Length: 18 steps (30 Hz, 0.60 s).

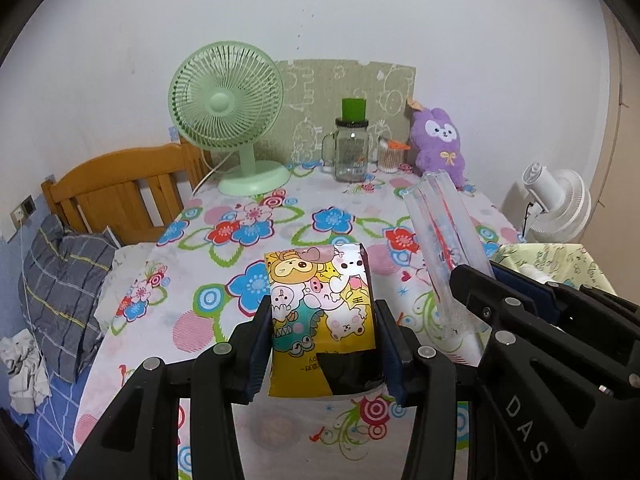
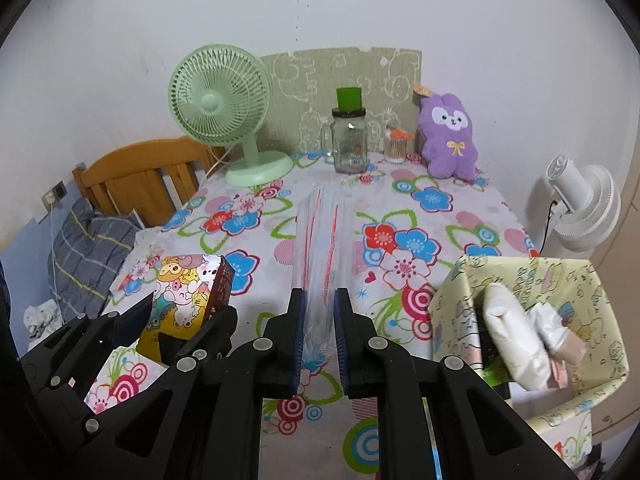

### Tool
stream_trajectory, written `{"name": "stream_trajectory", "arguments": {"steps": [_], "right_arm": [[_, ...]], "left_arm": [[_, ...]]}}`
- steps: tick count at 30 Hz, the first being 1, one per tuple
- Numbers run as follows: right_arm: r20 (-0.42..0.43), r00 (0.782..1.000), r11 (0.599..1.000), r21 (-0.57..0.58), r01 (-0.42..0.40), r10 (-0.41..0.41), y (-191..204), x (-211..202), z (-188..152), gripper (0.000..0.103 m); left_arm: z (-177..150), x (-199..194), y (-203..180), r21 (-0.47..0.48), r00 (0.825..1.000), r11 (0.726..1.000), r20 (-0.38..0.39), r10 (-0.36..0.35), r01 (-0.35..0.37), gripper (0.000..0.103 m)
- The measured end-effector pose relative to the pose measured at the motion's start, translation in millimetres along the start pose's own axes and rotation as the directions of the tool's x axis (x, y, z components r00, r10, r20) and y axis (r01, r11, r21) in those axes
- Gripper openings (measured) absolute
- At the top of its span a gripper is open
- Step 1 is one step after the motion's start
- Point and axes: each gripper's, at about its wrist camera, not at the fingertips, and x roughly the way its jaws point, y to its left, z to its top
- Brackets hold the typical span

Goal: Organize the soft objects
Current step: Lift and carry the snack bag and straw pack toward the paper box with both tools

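My left gripper (image 1: 323, 312) is shut on a yellow cartoon-printed pack (image 1: 320, 304), held above the flowered tablecloth (image 1: 248, 220). The same pack (image 2: 188, 292) shows at the left of the right wrist view, between the left gripper's fingers (image 2: 218, 320). My right gripper (image 2: 320, 300) is shut on a clear plastic zip bag with red lines (image 2: 322, 236), which sticks up and forward. In the left wrist view that zip bag (image 1: 440, 224) rises at the right, with the right gripper (image 1: 472, 280) clamped on it. A purple plush toy (image 1: 438, 144) sits against the wall at the back right.
At the back of the table stand a green fan (image 1: 228, 120), a glass jar with a green lid (image 1: 351, 148) and a cotton-swab cup (image 1: 390, 156). A patterned fabric bin (image 2: 532, 320) holding white soft packs (image 2: 516, 336) stands at the right. A white fan (image 2: 580, 208) and a wooden headboard (image 1: 120, 192) flank the table.
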Motion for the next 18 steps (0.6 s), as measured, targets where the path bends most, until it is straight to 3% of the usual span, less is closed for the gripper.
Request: {"name": "stream_trajectory", "arguments": {"steps": [18], "right_arm": [[0.056,0.998,1.0,0.004,0.022,-0.022,-36,-39,8,0.017]], "left_arm": [[12,-20,-42,0.037,0.997,0.997,0.041,-0.068,0.066,0.048]]}}
